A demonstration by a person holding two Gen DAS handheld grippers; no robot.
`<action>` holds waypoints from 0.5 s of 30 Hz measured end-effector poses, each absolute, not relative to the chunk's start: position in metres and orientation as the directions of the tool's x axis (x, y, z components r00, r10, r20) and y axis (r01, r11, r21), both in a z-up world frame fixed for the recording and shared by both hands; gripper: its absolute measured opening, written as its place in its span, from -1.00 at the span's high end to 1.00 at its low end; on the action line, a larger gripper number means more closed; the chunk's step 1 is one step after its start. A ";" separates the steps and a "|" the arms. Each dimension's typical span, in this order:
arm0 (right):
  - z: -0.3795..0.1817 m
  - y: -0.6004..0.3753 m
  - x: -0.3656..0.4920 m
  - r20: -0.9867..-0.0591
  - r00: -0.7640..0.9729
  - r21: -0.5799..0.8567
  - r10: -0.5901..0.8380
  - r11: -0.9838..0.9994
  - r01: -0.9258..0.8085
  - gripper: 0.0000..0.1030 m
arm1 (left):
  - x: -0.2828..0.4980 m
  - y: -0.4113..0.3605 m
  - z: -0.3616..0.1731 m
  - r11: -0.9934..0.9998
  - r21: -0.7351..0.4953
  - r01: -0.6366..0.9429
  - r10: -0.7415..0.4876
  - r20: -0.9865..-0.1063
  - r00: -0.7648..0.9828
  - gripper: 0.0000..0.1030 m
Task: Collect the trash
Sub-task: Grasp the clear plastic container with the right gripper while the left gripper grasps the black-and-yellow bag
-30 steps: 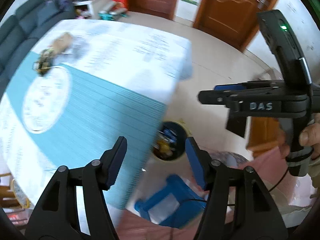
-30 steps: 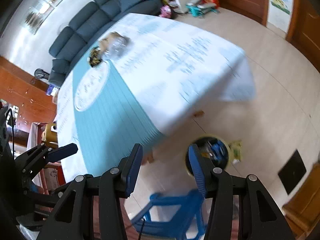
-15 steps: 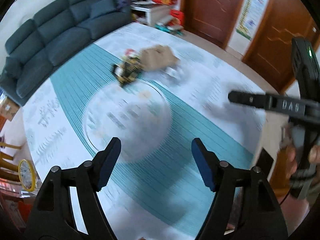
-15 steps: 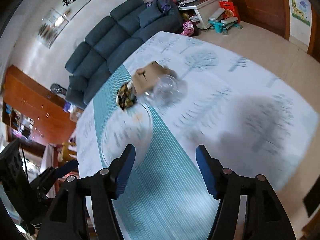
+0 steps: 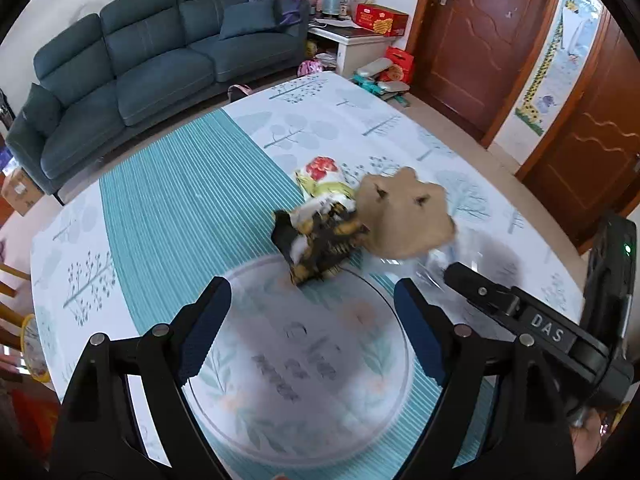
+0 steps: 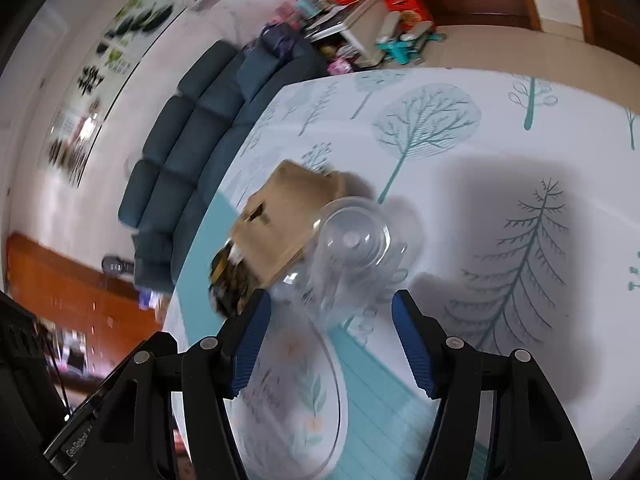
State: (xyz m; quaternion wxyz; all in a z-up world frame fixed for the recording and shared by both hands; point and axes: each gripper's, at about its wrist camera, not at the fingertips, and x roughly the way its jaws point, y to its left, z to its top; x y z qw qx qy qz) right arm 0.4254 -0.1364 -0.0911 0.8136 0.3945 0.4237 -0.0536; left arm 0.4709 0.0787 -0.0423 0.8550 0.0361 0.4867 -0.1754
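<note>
Here, opening left claw (image 5: 312, 334) above dark snack wrapper (image 5: 320, 242).

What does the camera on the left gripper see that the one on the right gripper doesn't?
Only the left wrist view shows the red and green wrapper, two brown doors, and the right gripper reaching in from the side.

Only the right wrist view shows the clear plastic cup sharply, lying just ahead of the right gripper's open jaws, and framed pictures on the wall.

Both show the brown cardboard piece, the dark snack wrapper, the tree-print tablecloth and the blue sofa.
</note>
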 end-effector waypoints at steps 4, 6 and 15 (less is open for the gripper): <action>-0.106 -0.141 0.435 -0.732 0.644 0.595 0.225 0.671 0.442 -0.17 | 0.489 0.061 -0.058 0.936 -0.070 0.345 -0.234 -0.855 0.462 -0.60; -0.110 -0.144 0.435 -0.725 0.653 0.594 0.219 0.678 0.432 0.04 | 0.496 0.051 -0.063 0.935 -0.037 0.352 -0.211 -0.856 0.471 -0.65; -0.119 -0.158 0.429 -0.718 0.652 0.589 0.244 0.713 0.381 0.32 | 0.531 0.015 -0.092 0.937 0.069 0.344 -0.095 -0.895 0.437 -0.67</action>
